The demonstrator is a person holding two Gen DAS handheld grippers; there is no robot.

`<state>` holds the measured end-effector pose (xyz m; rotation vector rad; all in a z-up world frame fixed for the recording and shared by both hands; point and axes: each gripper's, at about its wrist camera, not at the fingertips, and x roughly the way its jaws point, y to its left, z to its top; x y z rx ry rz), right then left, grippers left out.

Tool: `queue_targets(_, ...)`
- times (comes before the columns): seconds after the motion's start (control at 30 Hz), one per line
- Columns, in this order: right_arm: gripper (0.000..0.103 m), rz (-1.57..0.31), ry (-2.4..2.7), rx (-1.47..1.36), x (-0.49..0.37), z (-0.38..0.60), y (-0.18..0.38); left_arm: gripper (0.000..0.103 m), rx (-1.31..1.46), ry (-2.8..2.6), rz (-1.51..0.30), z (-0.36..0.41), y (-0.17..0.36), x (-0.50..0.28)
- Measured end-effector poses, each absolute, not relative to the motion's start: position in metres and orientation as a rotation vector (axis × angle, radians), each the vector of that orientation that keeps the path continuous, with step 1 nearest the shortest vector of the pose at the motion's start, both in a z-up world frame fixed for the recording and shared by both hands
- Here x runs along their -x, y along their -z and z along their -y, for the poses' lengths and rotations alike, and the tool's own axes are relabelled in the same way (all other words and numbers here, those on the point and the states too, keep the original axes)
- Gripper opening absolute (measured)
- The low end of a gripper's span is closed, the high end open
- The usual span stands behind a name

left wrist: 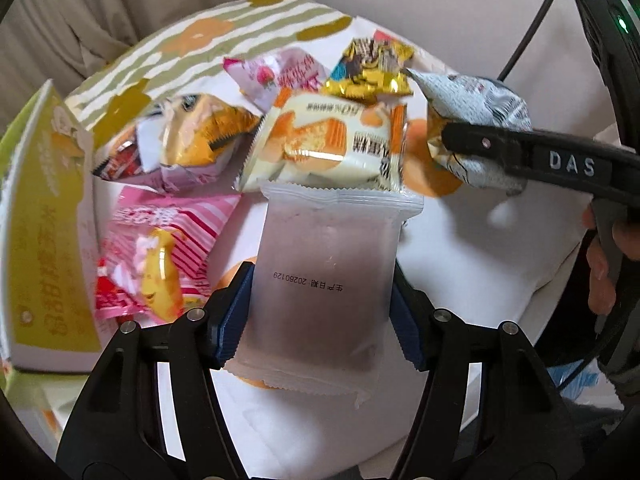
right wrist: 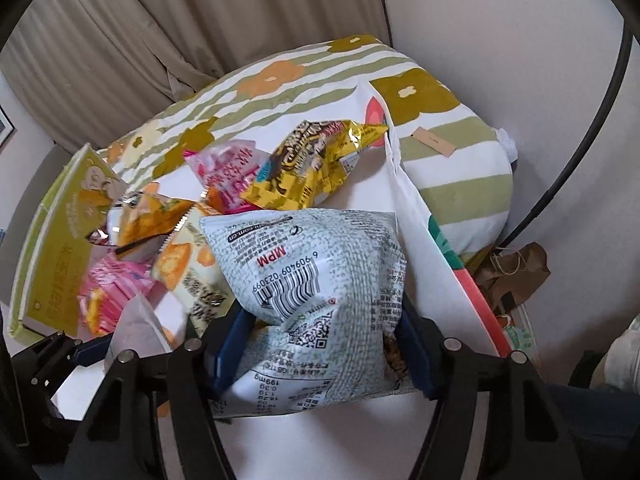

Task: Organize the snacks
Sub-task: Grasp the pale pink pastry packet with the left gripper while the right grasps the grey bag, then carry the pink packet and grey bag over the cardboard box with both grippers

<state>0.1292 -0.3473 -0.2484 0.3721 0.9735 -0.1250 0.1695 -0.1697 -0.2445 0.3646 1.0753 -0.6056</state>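
My left gripper [left wrist: 320,296] is shut on a frosted translucent packet [left wrist: 324,264] with a dark filling, held upright above the white surface. My right gripper [right wrist: 324,344] is shut on a pale grey printed snack bag [right wrist: 320,268], whose barcode faces the camera. In the left wrist view that bag [left wrist: 480,100] hangs at the right, pinched by the right gripper's black fingers [left wrist: 500,148]. A heap of snacks lies behind: a gold packet [left wrist: 368,68], a pink strawberry packet [left wrist: 276,72], a cream and orange cake packet [left wrist: 332,144], an orange packet [left wrist: 192,136] and a pink striped packet [left wrist: 160,248].
A yellow-green carton [left wrist: 44,220] stands on edge at the left of the heap. A striped, flowered pillow [right wrist: 452,152] lies behind it against the wall and curtain. A brown paper bag [right wrist: 516,268] sits on the floor at the right. A person's hand [left wrist: 600,264] holds the right gripper.
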Motion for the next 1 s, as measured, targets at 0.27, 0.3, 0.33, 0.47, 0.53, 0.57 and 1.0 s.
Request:
queue_targets(0.27,0.064,-0.923,0.029,-0.313,-0.109,0.340,0.199,0.060,-0.211,0.522,-1.017,0.147,0.184,-0.167)
queue_targets(0.3,0.064,-0.915,0.010,-0.294,-0.109,0.336,0.193,0.060,-0.198,0.504,-1.002,0.142,0.177,-0.167)
queue_targets(0.33,0.064,-0.898,-0.018,-0.267,-0.109,0.330,0.182,0.060,-0.188,0.473,-0.980,0.135,0.166,-0.167)
queue_targets(0.47,0.064,-0.849,-0.112,-0.203,-0.117,0.305,0.156,0.060,-0.157,0.375,-0.927,0.103,0.139,-0.169)
queue_targets(0.53,0.064,-0.830,-0.164,-0.189,-0.124,0.290,0.145,0.060,-0.130,0.317,-0.903,0.080,0.125,-0.173)
queue_targets(0.57,0.064,-0.815,-0.198,-0.183,-0.129,0.281,0.139,0.060,-0.121,0.296,-0.894,0.070,0.120,-0.175)
queue_targets(1.0,0.064,-0.766,-0.437,-0.160,-0.171,0.138,0.101,0.060,-0.066,0.095,-0.866,-0.085,0.086,-0.222)
